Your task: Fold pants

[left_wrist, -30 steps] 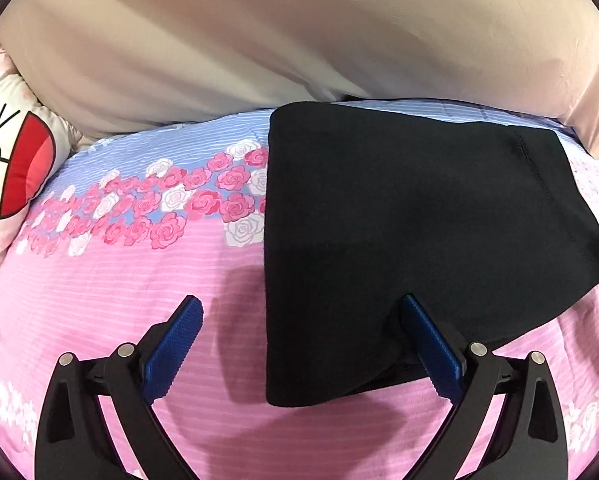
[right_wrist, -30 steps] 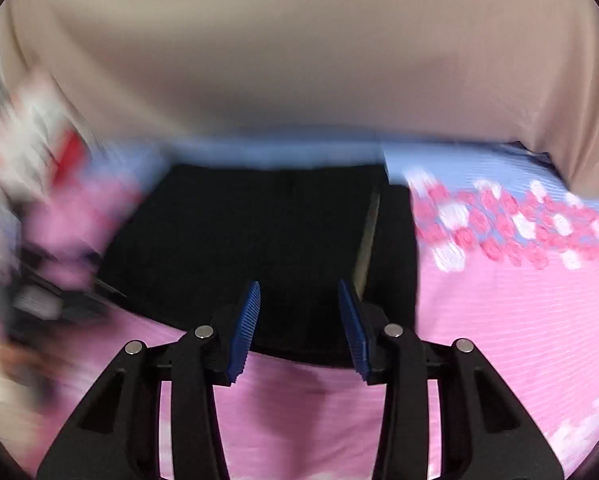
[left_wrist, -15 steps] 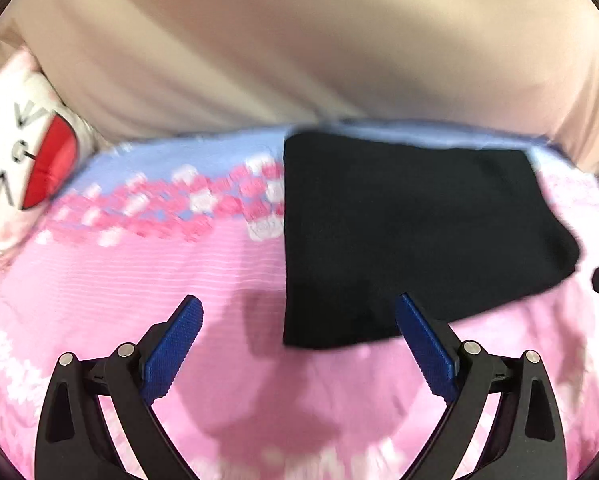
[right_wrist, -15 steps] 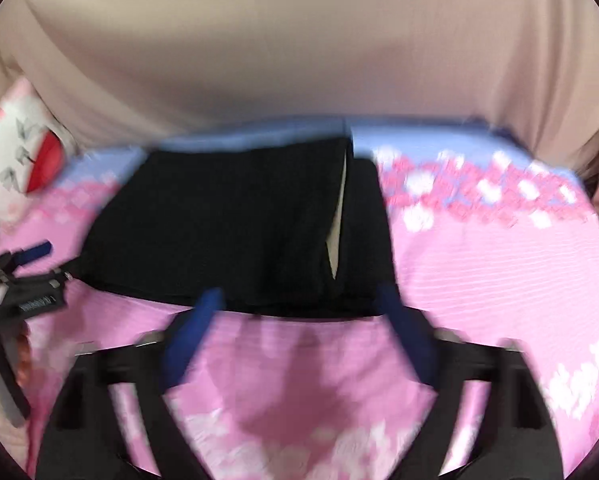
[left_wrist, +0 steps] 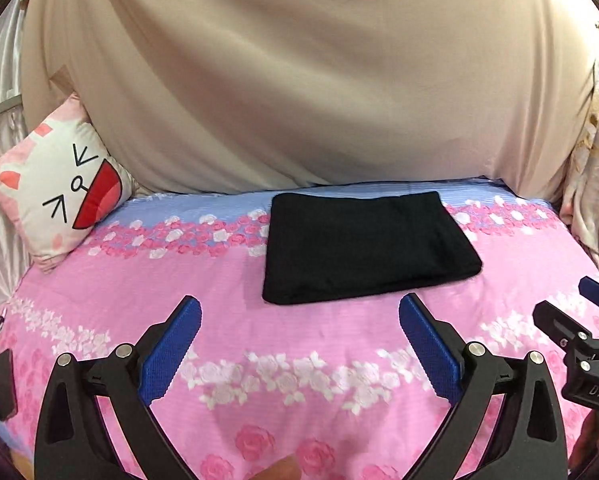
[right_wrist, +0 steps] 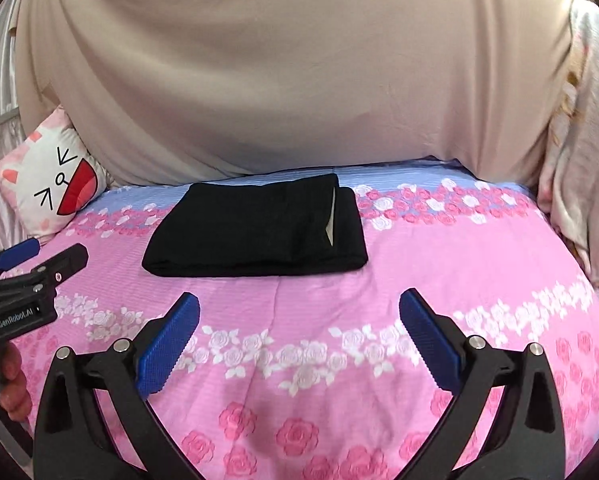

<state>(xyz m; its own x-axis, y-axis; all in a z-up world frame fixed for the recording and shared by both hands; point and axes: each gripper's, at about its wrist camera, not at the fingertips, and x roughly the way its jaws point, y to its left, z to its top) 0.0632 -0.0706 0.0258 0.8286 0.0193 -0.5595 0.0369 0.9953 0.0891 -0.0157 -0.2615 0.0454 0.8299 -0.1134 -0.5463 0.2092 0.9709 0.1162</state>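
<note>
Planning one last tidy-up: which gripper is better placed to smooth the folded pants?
Right, marginally: the right gripper faces the pants squarely; both are open, empty and clear.

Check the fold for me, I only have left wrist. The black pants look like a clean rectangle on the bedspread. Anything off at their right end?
Observer: In the right wrist view the folded black pants show a pale sliver near their right end, where one layer overlaps another.
Operator: State of the right gripper? I only catch its edge.
Observer: Open. Its jaws have just been opening, with nothing between them and only the floral bedspread below.
Operator: Anything on the left gripper that I can't see?
Observer: It sits to the left of the pants and apart from them. A hand is wrapped around its handle.
</note>
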